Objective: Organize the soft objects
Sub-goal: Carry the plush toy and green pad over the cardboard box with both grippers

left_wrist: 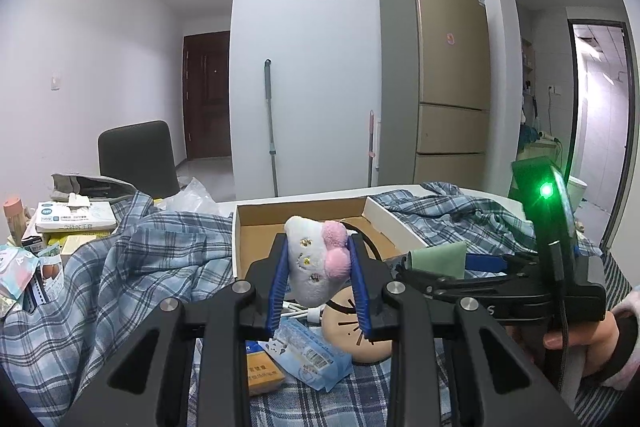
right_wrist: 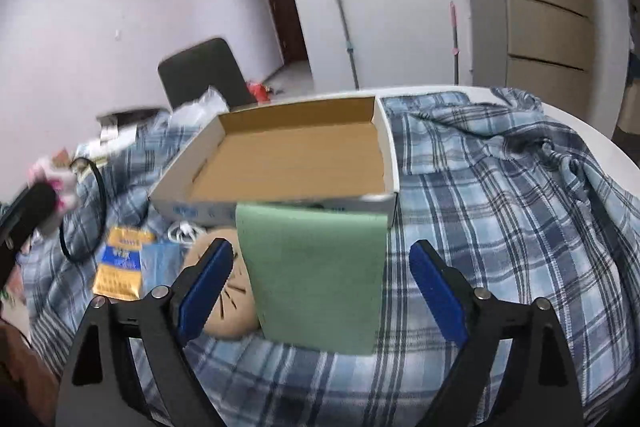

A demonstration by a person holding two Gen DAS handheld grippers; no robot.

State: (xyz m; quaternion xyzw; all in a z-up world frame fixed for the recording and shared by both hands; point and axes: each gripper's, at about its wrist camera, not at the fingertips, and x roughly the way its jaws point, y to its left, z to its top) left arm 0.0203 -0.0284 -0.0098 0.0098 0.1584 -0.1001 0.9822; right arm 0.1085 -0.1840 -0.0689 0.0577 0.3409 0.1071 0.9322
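— Plush toy (left_wrist: 316, 263) first: we see a small, fuzzy white lump with pink bobbles on one side and tiny stitched flowers, pinched between the ribbed blue pads of the left tongs (left_wrist: 318, 283). It hangs above the cluttered table, in front of the cardboard box (left_wrist: 256, 227).

— And our other soft piece?

— Green cloth (right_wrist: 316, 275), a flat, matte rectangle, stands between the blue fingers of the right tongs (right_wrist: 320, 287). Those jaws are spread wide, with a gap on each side, so neither pad touches it. Its far edge meets the near wall of the cardboard box (right_wrist: 280, 205), which is shallow, brown inside and white outside.

— What lies beneath?

— A tan round cushion (right_wrist: 224, 291) with dark stitched lines, partly hidden behind the cloth and the left finger of the right tongs. Beside it are a yellow packet (right_wrist: 120, 263) and a blue tissue pack (left_wrist: 308, 355), all on the rumpled blue plaid fabric (right_wrist: 500, 219).

— Anything we can't read?

— The right-wrist view is blurred at its left edge; the print on the packets stays illegible. A hand (left_wrist: 576, 339) in a fuzzy sleeve holds the right tongs' grip, cut off by the frame.
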